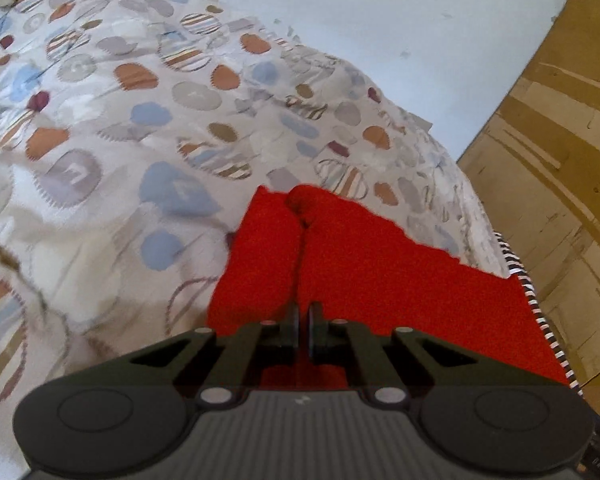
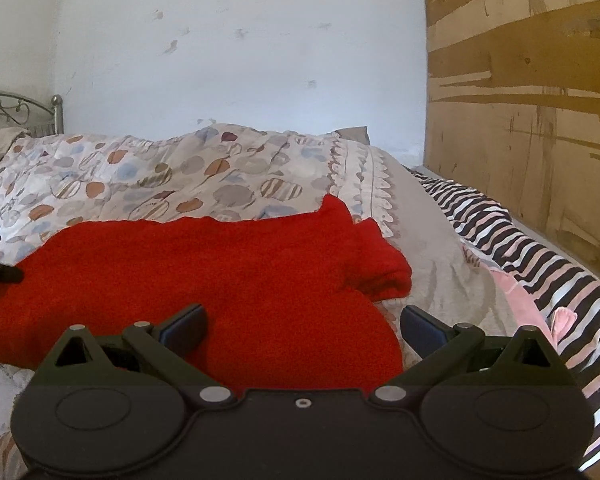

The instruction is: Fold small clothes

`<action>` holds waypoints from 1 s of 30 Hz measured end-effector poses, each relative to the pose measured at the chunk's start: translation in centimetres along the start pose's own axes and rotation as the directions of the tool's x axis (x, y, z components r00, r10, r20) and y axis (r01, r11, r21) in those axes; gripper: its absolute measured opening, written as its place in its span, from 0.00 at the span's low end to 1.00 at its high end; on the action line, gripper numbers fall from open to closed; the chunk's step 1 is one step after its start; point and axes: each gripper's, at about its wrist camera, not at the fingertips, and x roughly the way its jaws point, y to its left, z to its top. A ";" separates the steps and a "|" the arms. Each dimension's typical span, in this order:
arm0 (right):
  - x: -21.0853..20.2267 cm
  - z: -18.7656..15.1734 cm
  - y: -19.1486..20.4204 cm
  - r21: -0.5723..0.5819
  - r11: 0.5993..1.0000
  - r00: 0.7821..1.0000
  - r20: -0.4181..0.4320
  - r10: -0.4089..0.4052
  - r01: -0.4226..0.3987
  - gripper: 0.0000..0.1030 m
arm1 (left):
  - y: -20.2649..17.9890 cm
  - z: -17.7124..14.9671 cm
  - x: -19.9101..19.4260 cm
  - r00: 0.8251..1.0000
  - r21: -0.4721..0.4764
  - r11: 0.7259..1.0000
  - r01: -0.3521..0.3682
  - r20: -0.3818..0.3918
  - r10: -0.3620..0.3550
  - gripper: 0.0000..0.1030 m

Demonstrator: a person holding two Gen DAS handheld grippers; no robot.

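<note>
Red sweater (image 2: pixel 204 276) lies spread on patterned quilt (image 2: pixel 148 172), sleeve end bunched at its right side. Left gripper (image 1: pixel 304 320) — fingers clenched on pinched ridge of red fabric, cloth running forward from tips. Right gripper (image 2: pixel 302 326) — fingers spread wide, holding nothing, poised just above near hem. Step in hand, as judged: fold. Keep left pinch firm, lift evenly, seat right fingers on hem edge before pulling; avoid dragging quilt. Striped cloth (image 2: pixel 540 256) lies to right, near wooden panel (image 2: pixel 532 100).

Both wrist views look low across the bed (image 2: pixel 428 216) toward the wall (image 2: pixel 240 48) — sharing the red garment (image 2: pixel 220 264), close up.
</note>
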 end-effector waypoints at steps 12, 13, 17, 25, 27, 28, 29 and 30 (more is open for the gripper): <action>2.1 2.2 3.6 -0.135 0.989 0.997 0.042 0.064 -0.058 1.00 | -1.4 -2.5 -4.5 0.990 0.053 0.989 -0.136 0.047 0.133 0.92; 2.3 2.4 4.0 -0.147 0.987 0.996 0.040 0.074 -0.067 1.00 | -1.3 -2.8 -5.0 0.991 0.046 0.991 -0.129 0.050 0.127 0.96; 3.5 2.2 5.1 -0.192 0.978 0.996 0.022 0.084 -0.078 1.00 | -0.2 -4.9 -5.9 0.999 -0.077 0.996 -0.039 0.017 0.041 0.99; 4.8 -0.9 5.1 -0.171 0.982 0.995 0.054 0.084 -0.074 1.00 | 0.3 -8.4 -3.2 1.000 -0.211 0.977 -0.006 -0.029 0.000 0.99; 4.9 -1.8 4.6 -0.147 0.985 0.991 0.086 0.099 -0.085 1.00 | 0.4 -9.0 -3.3 0.999 -0.254 0.967 0.031 -0.021 -0.038 0.99; 4.9 -2.1 4.4 -0.133 0.987 0.989 0.103 0.107 -0.093 1.00 | 0.4 -9.3 -3.3 0.998 -0.275 0.960 0.053 -0.015 -0.059 0.99; 4.8 -2.4 4.2 -0.123 0.988 0.987 0.114 0.111 -0.097 1.00 | 0.4 -9.6 -3.3 0.996 -0.289 0.954 0.081 -0.005 -0.086 0.99; 4.8 -2.5 4.1 -0.118 0.988 0.986 0.123 0.113 -0.099 1.00 | 0.4 -9.7 -3.3 0.994 -0.294 0.950 0.109 0.010 -0.111 0.99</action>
